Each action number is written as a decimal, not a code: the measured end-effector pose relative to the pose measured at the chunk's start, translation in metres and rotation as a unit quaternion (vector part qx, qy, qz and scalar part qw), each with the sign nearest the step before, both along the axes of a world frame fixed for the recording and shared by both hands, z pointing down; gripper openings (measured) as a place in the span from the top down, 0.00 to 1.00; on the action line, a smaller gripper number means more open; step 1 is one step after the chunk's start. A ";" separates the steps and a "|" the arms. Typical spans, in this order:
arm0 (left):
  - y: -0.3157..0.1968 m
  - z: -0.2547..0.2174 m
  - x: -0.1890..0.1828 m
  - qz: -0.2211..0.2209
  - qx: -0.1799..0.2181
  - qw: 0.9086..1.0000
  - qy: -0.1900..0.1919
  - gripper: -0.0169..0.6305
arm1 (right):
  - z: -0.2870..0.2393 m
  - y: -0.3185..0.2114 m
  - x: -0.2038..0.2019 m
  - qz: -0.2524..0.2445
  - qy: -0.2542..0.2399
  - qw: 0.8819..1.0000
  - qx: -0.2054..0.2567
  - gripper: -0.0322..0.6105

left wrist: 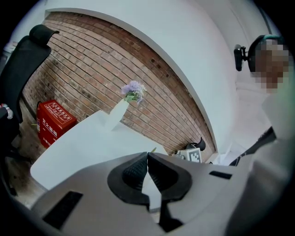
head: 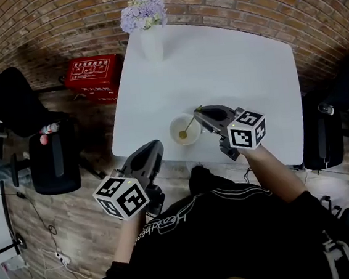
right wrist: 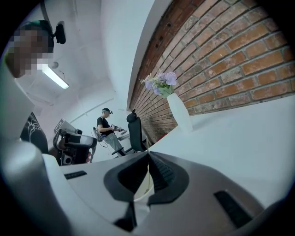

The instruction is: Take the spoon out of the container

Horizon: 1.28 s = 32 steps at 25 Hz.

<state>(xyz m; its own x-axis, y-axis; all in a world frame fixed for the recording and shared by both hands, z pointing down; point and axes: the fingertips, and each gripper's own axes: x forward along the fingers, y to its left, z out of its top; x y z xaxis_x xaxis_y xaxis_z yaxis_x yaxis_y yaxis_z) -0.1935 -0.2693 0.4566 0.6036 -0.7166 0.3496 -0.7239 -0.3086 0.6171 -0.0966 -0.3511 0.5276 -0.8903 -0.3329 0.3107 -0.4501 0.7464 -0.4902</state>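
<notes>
A small white container (head: 176, 127) stands near the front edge of the white table (head: 229, 68). In it leans a spoon (head: 190, 125) with its thin handle pointing up and to the right. My right gripper (head: 197, 111) is at the handle's upper end. In the right gripper view my right gripper (right wrist: 148, 154) is shut on the thin spoon handle (right wrist: 148, 161), and the container's rim (right wrist: 144, 193) shows below the jaws. My left gripper (head: 157, 144) hovers at the table's front edge, left of the container. In its own view my left gripper (left wrist: 147, 154) is shut with nothing in it.
A white vase (head: 152, 42) with purple flowers stands at the table's far edge. A red box (head: 93, 73) lies on the floor to the left, near a black chair (head: 52, 155). Another chair (head: 323, 139) stands to the right. A person (right wrist: 108, 126) works far off.
</notes>
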 end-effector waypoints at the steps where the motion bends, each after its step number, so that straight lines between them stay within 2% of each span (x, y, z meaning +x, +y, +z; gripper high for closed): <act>1: 0.002 -0.001 -0.002 -0.003 0.001 1.000 0.000 0.97 | -0.003 0.001 0.000 0.000 0.001 1.000 0.005 0.95; 7: 0.021 -0.013 -0.006 -0.015 0.014 1.000 -0.004 0.97 | -0.030 0.010 0.002 0.006 -0.005 1.000 0.030 0.95; 17: 0.058 -0.038 -0.002 -0.013 0.040 0.999 -0.008 0.97 | -0.093 0.034 0.021 0.045 -0.019 0.994 0.093 0.95; 22: 0.074 -0.053 0.001 -0.012 0.058 0.998 -0.006 0.97 | -0.126 0.063 0.021 0.036 -0.022 0.991 0.128 0.95; 32: 0.116 -0.075 0.012 -0.004 0.090 0.996 -0.007 0.97 | -0.153 0.137 0.022 0.014 -0.031 0.990 0.140 0.95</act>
